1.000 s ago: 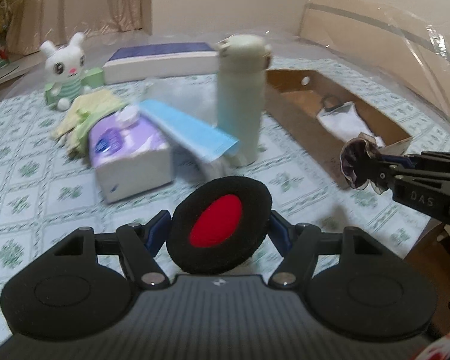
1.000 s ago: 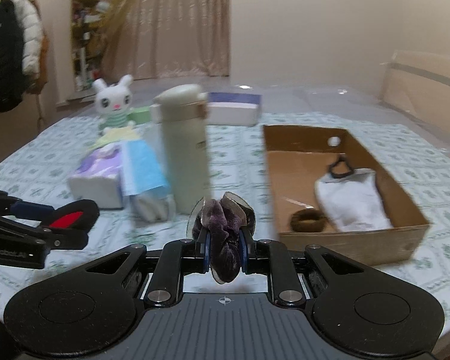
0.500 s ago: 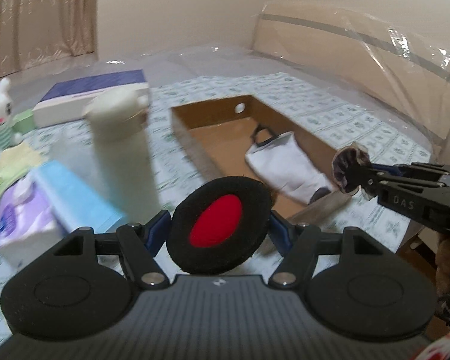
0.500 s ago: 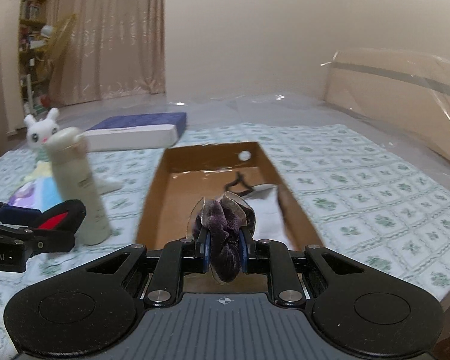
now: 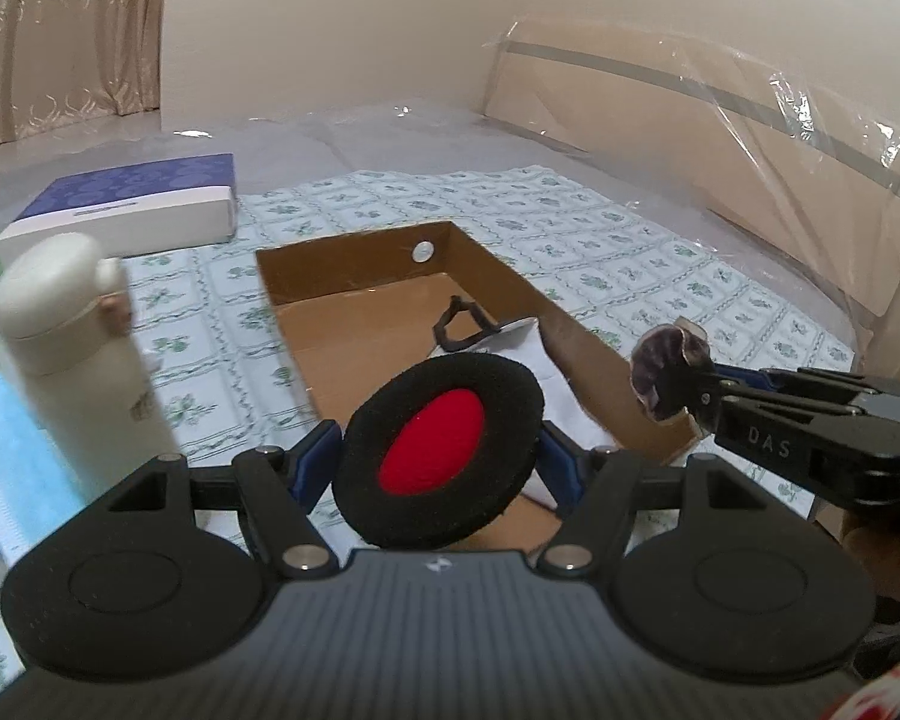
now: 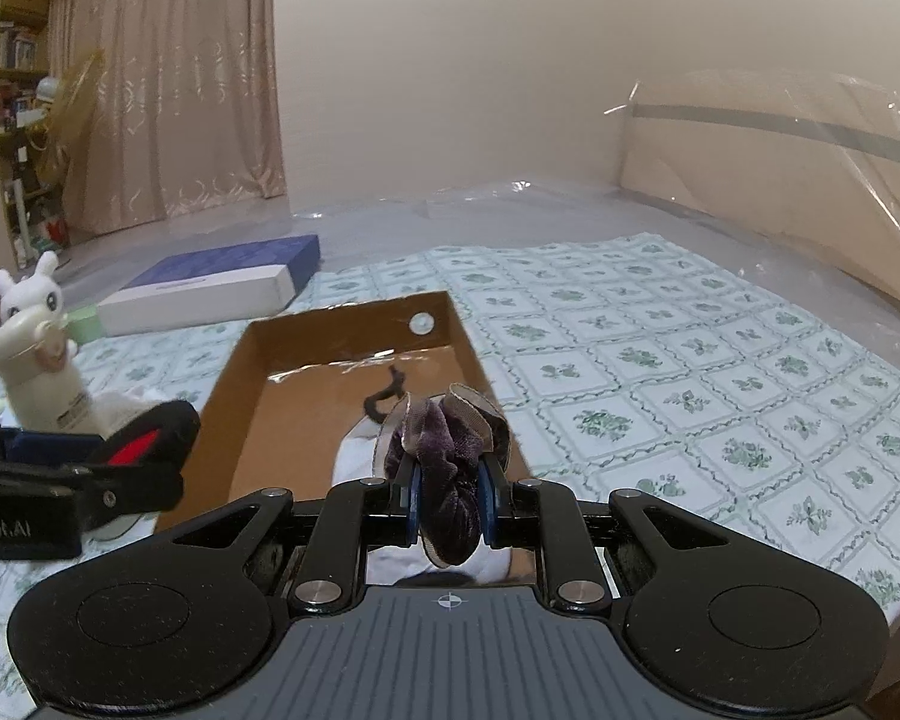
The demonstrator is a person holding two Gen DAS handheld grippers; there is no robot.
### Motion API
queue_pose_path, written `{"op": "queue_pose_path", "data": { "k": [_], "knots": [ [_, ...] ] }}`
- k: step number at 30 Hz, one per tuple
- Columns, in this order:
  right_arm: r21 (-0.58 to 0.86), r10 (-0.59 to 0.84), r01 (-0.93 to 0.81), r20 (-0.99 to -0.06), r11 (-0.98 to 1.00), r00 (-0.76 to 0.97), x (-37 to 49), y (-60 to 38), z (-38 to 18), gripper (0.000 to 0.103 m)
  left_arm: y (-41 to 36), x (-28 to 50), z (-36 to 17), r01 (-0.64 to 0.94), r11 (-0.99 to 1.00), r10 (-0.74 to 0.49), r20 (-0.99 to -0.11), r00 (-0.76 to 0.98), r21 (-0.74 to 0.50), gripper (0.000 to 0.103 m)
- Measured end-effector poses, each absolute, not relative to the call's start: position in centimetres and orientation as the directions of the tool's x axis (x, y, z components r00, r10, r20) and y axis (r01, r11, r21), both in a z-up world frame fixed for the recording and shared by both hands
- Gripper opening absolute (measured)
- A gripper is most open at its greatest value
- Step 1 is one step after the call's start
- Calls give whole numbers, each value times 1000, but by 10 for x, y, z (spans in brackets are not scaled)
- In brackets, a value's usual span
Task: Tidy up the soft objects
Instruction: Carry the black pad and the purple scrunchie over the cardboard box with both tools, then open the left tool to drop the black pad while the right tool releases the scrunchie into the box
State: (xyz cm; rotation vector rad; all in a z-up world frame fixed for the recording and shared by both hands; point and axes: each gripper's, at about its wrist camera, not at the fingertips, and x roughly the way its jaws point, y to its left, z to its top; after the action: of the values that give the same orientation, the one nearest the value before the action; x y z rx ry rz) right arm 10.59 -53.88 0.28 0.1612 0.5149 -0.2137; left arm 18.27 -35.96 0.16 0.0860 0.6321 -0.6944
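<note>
The left gripper [image 5: 439,455] is clamped on a round black pad with a red centre [image 5: 441,450], its blue fingers pressing the pad's two sides; the pad hangs over the near end of the open cardboard box [image 5: 354,276] and hides much of the box floor behind it. The right gripper [image 6: 448,501] is closed on a purple velvet scrunchie [image 6: 447,468], squeezed between the blue pads so that its ruffled edge bulges above them; it too is held over the near end of the box [image 6: 240,372]. In the left view the same scrunchie [image 5: 669,369] shows at the tip of the right gripper [image 5: 699,393], just beside the box's right wall.

Inside the box lies a white cloth item [image 5: 525,354] with a dark loop [image 5: 459,324] at its far end; both held things cover most of it, so what it is cannot be told. The near wall of the box is hidden behind the gripper bodies in both views.

Left of the box stands a cream bottle [image 5: 75,348], blurred; a blue packet [image 5: 12,450] is cut off by the frame edge; a blue-and-white box [image 5: 126,210] lies further back; a white toy rabbit [image 6: 27,294] is half hidden behind the bottle [image 6: 39,372] in the right view. All rest on a patterned sheet [image 6: 690,360].
</note>
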Motion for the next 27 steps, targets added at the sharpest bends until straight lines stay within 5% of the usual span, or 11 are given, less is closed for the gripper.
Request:
{"op": "queue_pose_path", "data": {
  "k": [6,22,24,26,27],
  "knots": [
    [108,-166,256,-515,960,841,115,-556,-3,19,-380,193,-14,637,762,-576,-571,585,-117,82],
    [194,-63,190,-521,963,851,137,-557,-17,19,-348,187,-31,585,807,-518,-577,631,-84,82],
    [233,-22,163,-513,959,858,141,-557,-18,35,-345,187,-30,582,809,-518,-572,636,-85,82],
    [264,-20,175,-500,948,866,140,-559,-17,72,-342,186,-29,578,812,-516,-569,641,-86,82],
    [272,-26,182,-491,945,871,139,-559,-16,73,-341,186,-28,576,813,-516,-567,642,-87,82]
  ]
}}
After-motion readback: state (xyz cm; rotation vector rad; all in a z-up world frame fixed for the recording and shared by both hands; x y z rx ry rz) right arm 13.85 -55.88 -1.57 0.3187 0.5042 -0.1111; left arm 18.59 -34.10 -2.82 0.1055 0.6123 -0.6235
